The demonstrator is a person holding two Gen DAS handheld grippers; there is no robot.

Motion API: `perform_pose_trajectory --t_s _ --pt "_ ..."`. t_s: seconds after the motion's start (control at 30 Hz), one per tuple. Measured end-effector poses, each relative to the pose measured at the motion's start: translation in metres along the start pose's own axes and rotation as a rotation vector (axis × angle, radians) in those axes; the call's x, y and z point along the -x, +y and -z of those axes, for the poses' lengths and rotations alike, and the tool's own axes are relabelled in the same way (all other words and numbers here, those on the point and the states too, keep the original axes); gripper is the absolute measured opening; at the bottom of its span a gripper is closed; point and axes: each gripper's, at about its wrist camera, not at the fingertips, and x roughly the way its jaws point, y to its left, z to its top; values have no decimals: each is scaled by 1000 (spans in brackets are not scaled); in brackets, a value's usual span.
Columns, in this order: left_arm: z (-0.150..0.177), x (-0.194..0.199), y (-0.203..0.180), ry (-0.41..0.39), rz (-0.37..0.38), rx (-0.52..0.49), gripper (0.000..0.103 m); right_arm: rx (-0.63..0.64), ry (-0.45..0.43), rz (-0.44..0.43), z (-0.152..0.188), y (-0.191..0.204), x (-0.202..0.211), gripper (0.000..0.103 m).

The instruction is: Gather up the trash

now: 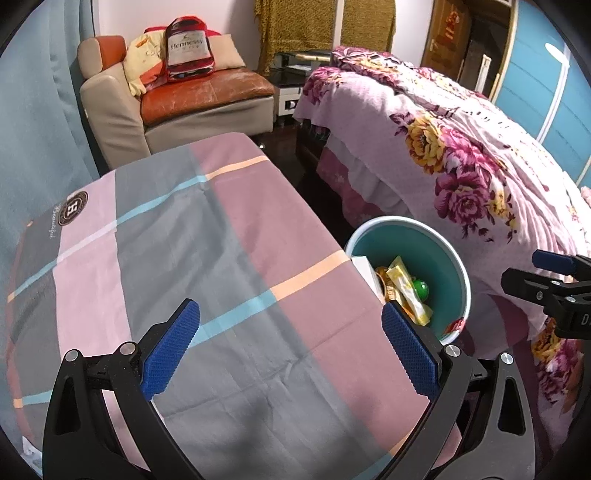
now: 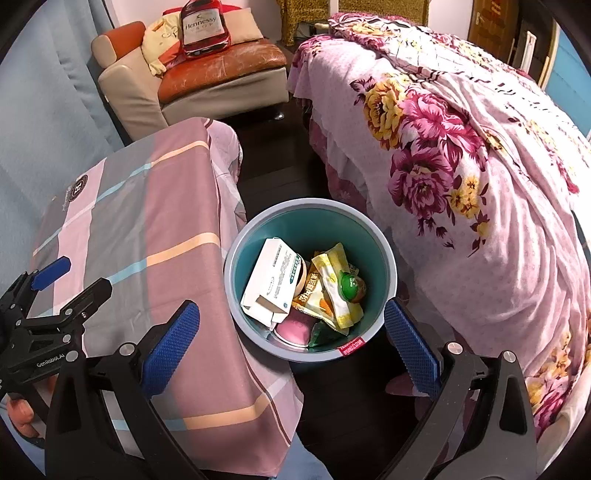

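Observation:
A round bin [image 2: 384, 240] with a teal inside stands on the dark floor between the table and the bed. In it lie a white carton [image 2: 275, 282], yellow wrappers [image 2: 334, 291], a green-lidded cup [image 2: 348, 285] and a pink item [image 2: 293, 328]. In the right wrist view my right gripper [image 2: 291, 338] hangs open above the bin's near rim, nothing between its blue pads. My left gripper [image 1: 291, 349] is open over the checked tablecloth [image 1: 207, 258], holding nothing; the bin [image 1: 458, 258] sits past its right finger. The left gripper [image 2: 70, 275] also shows at the left edge of the right wrist view.
A bed with a pink flowered cover [image 2: 461, 166] runs along the right. A leather sofa [image 2: 218, 74] with cushions and a bottle-shaped pillow [image 2: 205, 26] stands at the back. A blue curtain [image 1: 33, 129] hangs on the left. A hand [image 2: 20, 415] holds the left gripper.

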Motion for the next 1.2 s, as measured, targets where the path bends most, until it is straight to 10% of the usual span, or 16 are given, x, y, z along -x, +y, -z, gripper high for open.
perform_pose_trajectory --t_s 1.2 --pt "4 -4 2 12 -12 0 99 0 10 8 1 2 -3 96"
